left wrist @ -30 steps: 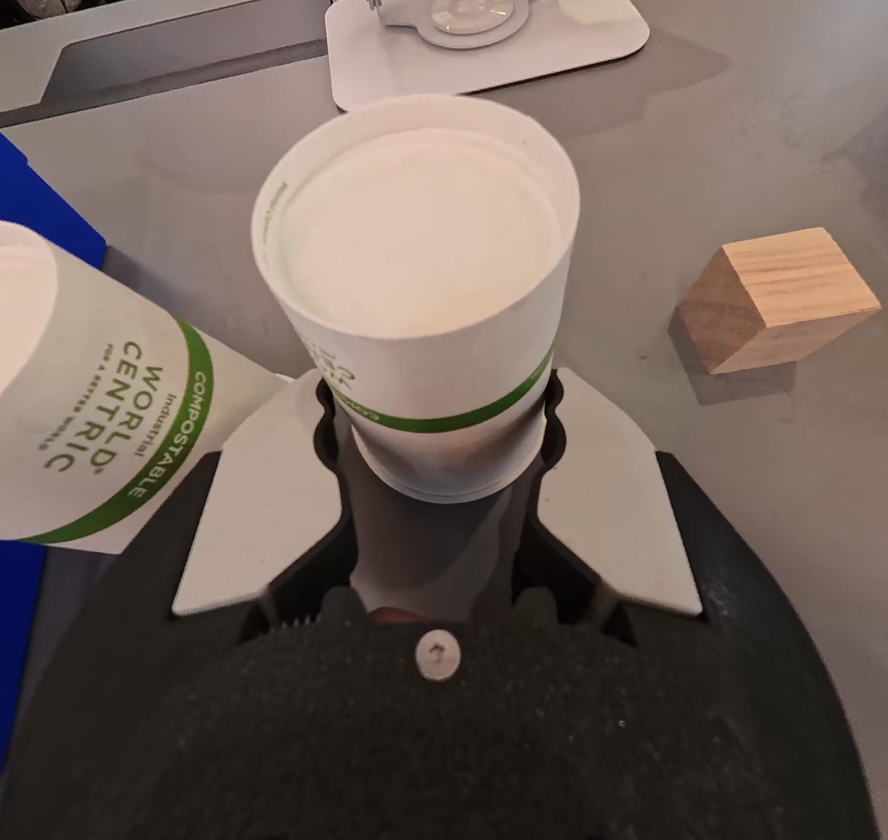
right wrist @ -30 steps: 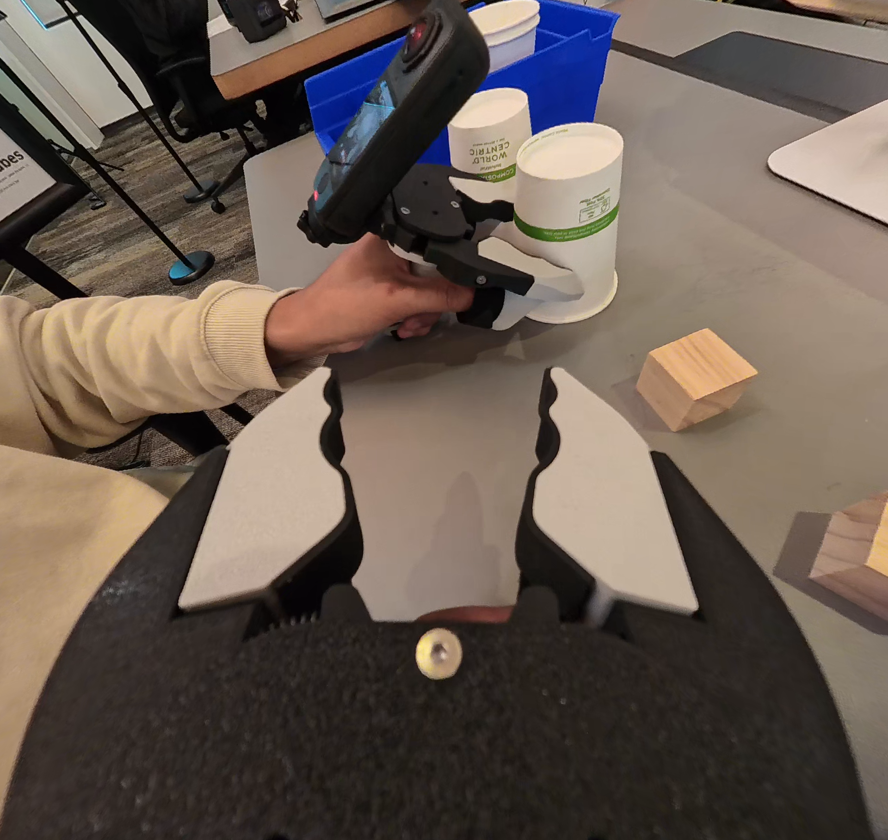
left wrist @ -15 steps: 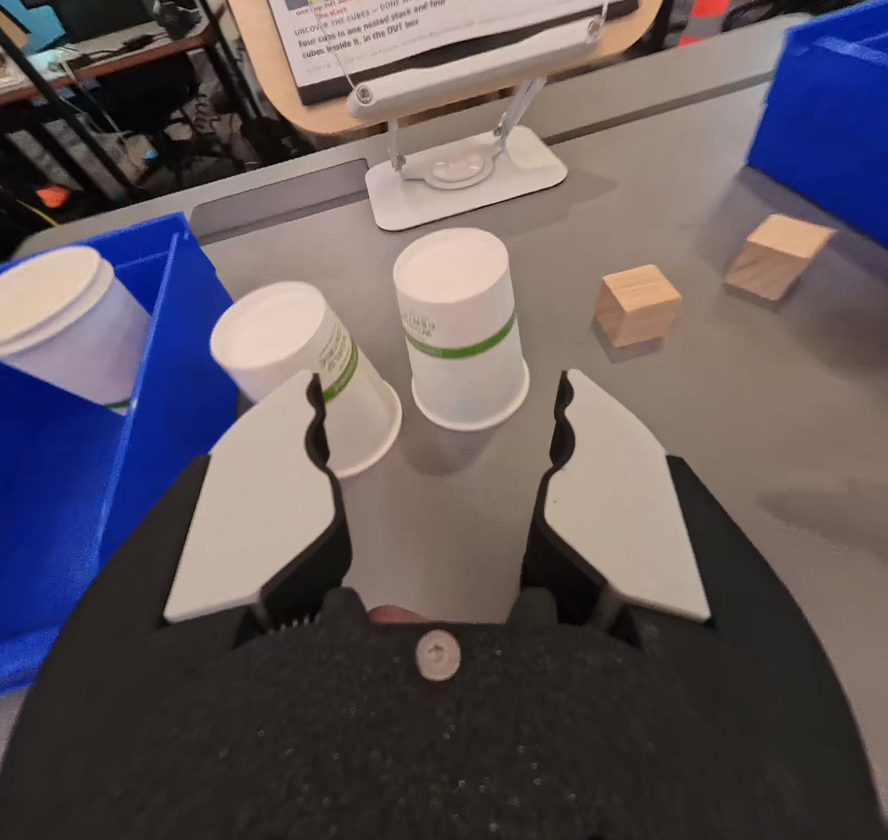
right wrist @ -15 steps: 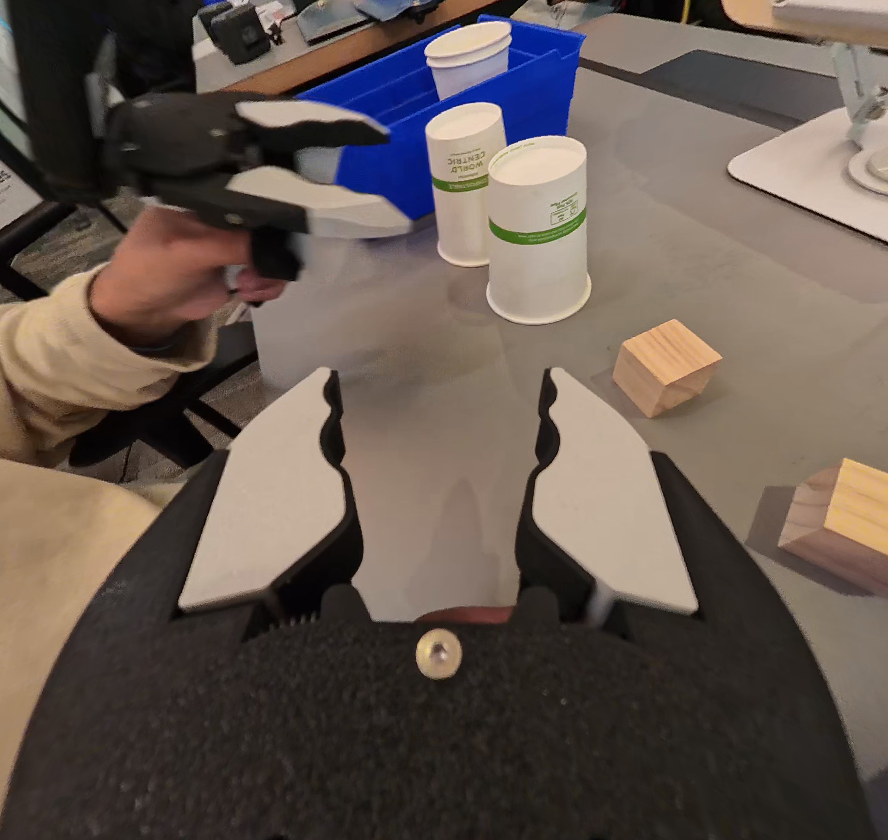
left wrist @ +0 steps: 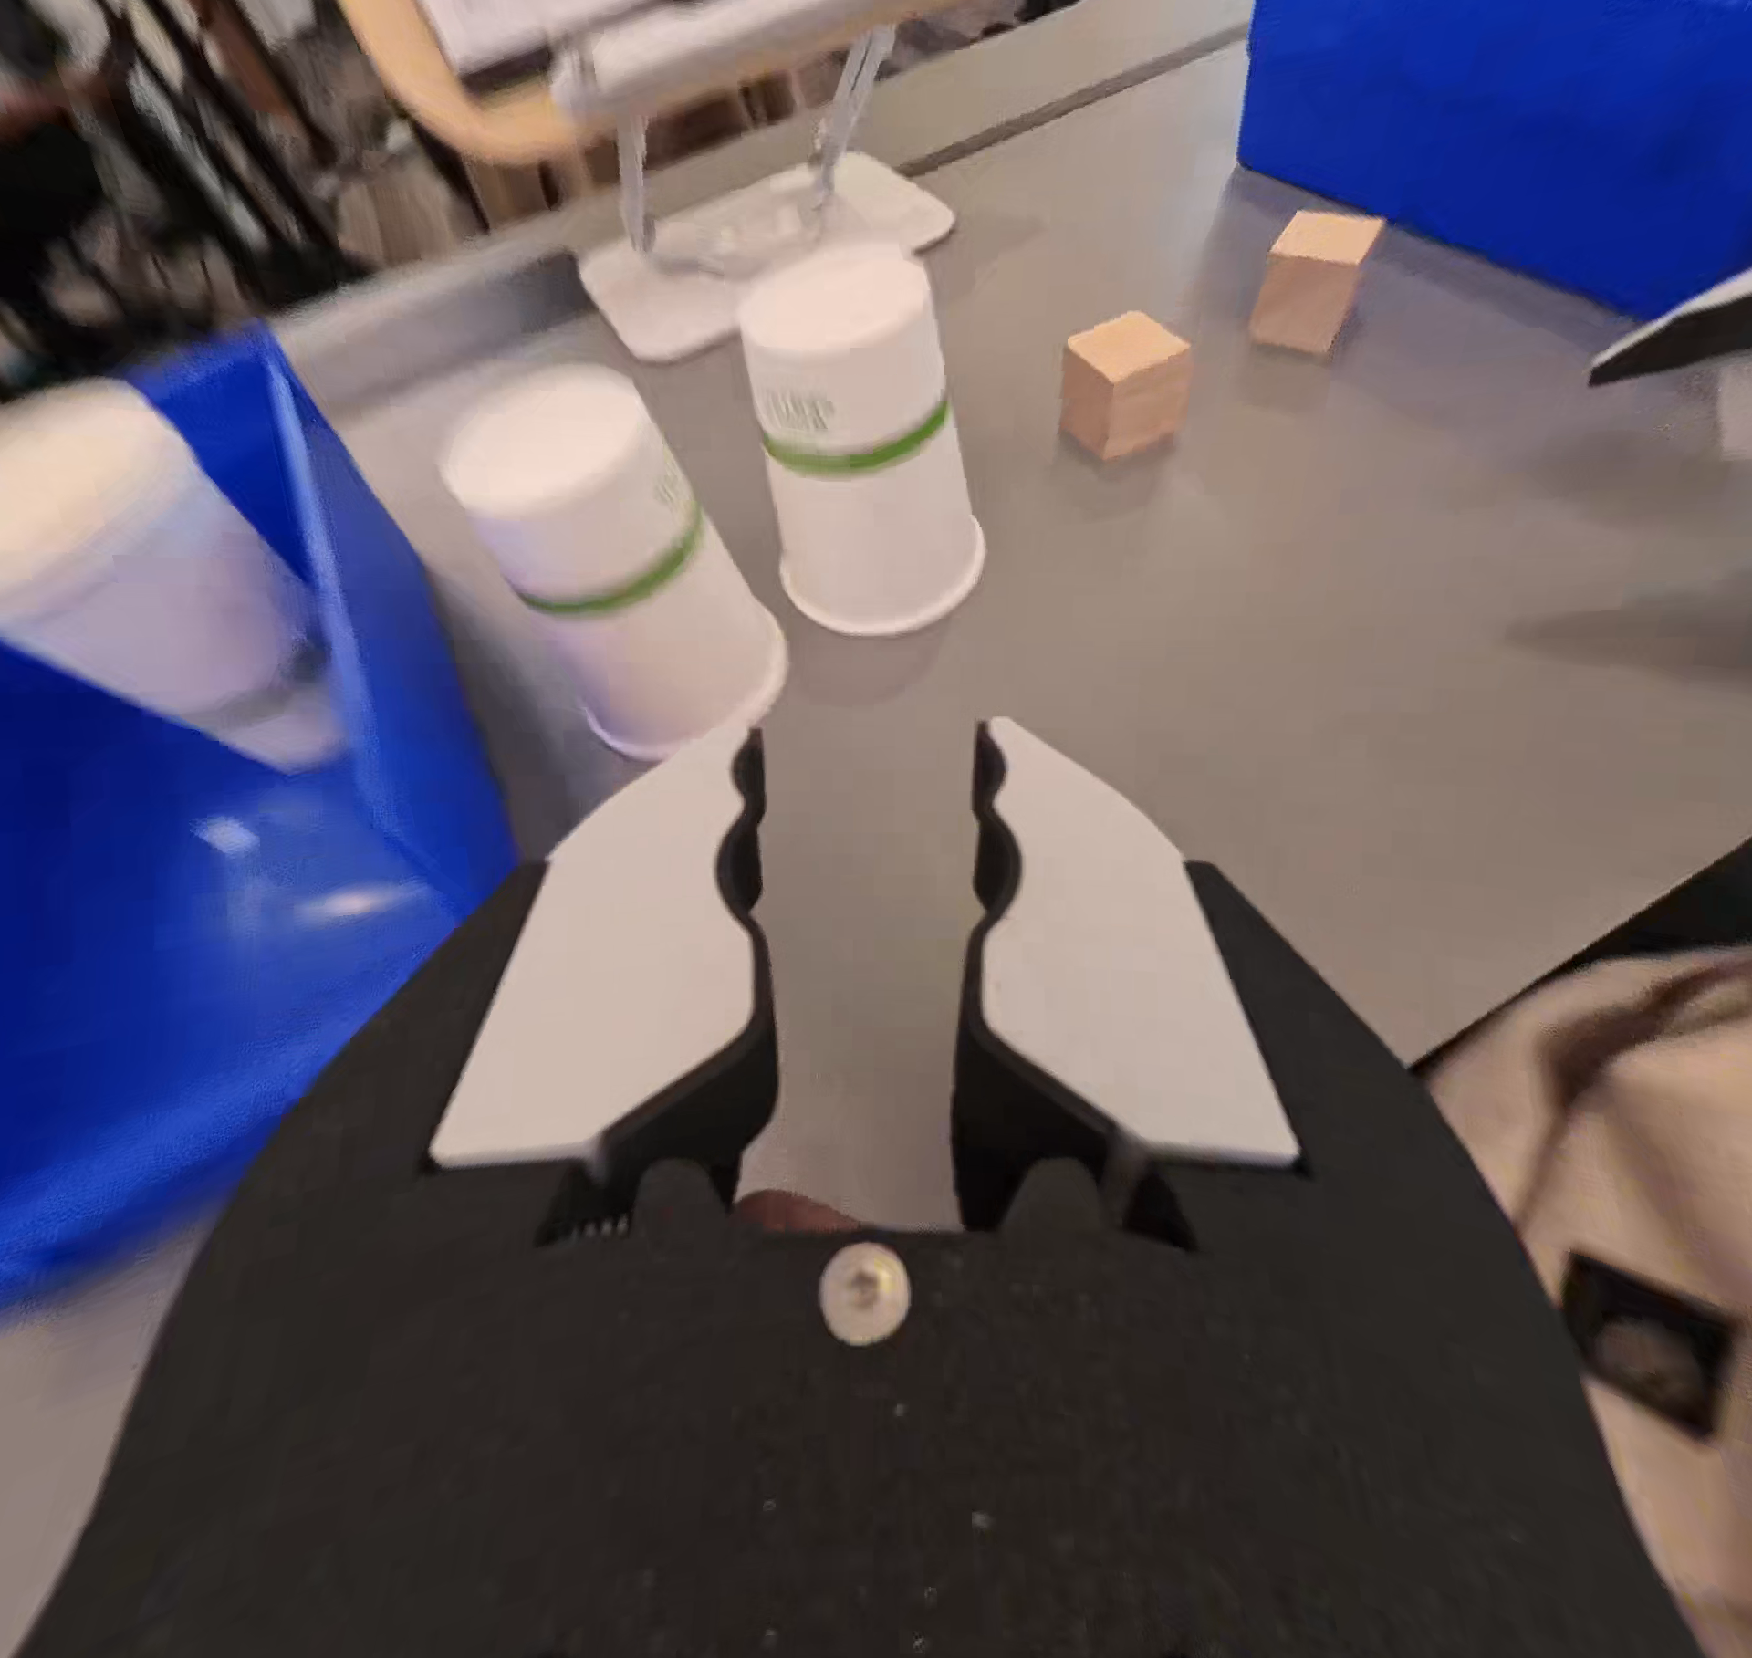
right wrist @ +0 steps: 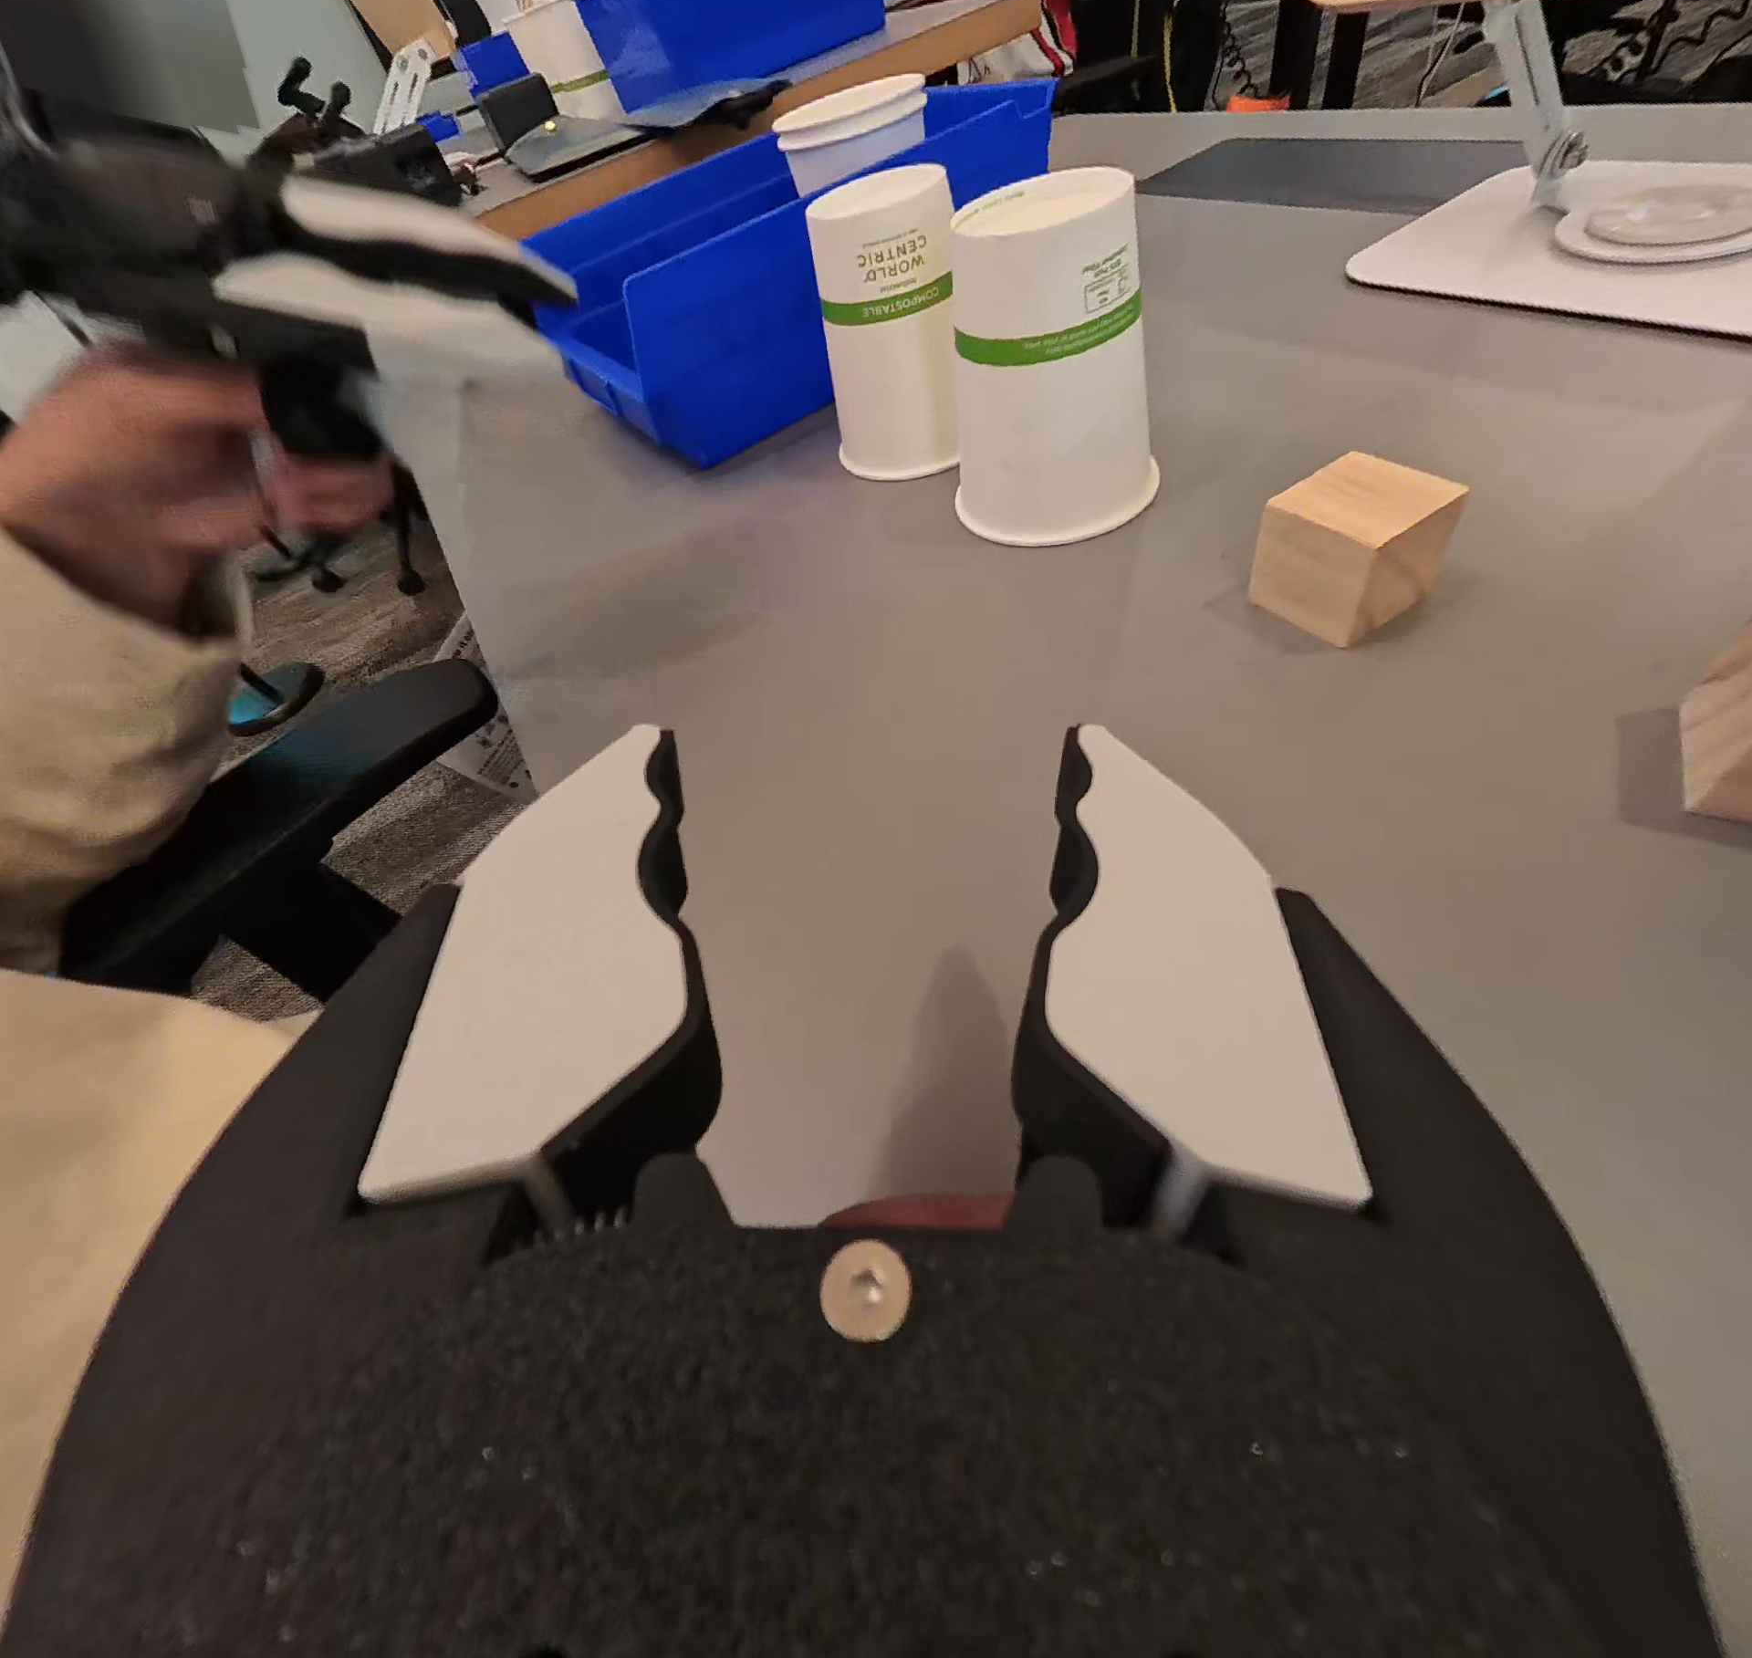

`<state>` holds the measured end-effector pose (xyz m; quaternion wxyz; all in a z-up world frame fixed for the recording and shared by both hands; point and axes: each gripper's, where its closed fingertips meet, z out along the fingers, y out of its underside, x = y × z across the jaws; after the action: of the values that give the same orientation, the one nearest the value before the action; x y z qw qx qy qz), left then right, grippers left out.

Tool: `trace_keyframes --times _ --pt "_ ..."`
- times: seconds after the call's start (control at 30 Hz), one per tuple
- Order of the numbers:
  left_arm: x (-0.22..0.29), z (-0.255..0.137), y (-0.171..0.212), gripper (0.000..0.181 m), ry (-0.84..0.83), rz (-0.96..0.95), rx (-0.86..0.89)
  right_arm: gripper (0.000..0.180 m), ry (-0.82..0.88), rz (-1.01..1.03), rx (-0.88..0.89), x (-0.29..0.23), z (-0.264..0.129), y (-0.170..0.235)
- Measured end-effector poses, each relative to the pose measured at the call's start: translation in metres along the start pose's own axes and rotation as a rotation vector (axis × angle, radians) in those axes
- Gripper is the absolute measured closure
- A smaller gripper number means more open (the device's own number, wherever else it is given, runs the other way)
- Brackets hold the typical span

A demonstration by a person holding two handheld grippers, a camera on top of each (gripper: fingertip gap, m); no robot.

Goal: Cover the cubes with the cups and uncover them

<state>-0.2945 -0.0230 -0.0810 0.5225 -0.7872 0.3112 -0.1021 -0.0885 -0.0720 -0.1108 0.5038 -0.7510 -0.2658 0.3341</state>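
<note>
Two white paper cups with green bands stand upside down side by side on the grey table [right wrist: 853, 664], the nearer cup [right wrist: 1052, 352] and the farther cup [right wrist: 886, 323]. Both also show in the left wrist view, one [left wrist: 858, 437] beside the other [left wrist: 607, 551]. Two wooden cubes lie bare to their right, one [left wrist: 1123, 394] closer than the other [left wrist: 1313, 280]. In the right wrist view one cube [right wrist: 1346, 546] shows whole and the second [right wrist: 1721, 750] is cut by the edge. My left gripper [left wrist: 867, 745] is open and empty, back from the cups; it shows blurred in the right wrist view [right wrist: 545, 318]. My right gripper [right wrist: 867, 740] is open and empty over the table.
A blue bin [right wrist: 758, 285] left of the cups holds a stack of cups [right wrist: 853, 134]. A second blue bin [left wrist: 1517, 96] stands at the far right. A sign stand with a white base [right wrist: 1564, 257] is behind the cups. A black chair [right wrist: 284, 807] sits off the table's left edge.
My left gripper let go of the nearer upturned cup, drew back and to the left, and its jaws have narrowed. My right gripper stayed open and shifted slightly.
</note>
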Motion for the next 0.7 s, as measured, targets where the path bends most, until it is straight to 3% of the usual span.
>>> trace_keyframes --times 0.13,0.23,0.43,0.7 --pt "-0.056 -0.006 -0.040 0.131 0.142 0.281 -0.195 0.105 -0.047 0.041 -0.009 -0.004 0.001 0.003" --pt "-0.138 0.026 -0.054 0.136 0.067 0.404 -0.358 0.105 -0.042 0.030 -0.014 -0.004 -0.001 0.003" --pt "-0.216 0.088 -0.025 0.140 0.141 0.270 -0.731 0.107 -0.047 0.026 0.010 -0.006 -0.006 -0.004" --pt "-0.237 0.099 -0.004 0.147 0.106 0.306 -0.806 0.106 -0.064 0.030 0.006 -0.008 -0.008 -0.005"
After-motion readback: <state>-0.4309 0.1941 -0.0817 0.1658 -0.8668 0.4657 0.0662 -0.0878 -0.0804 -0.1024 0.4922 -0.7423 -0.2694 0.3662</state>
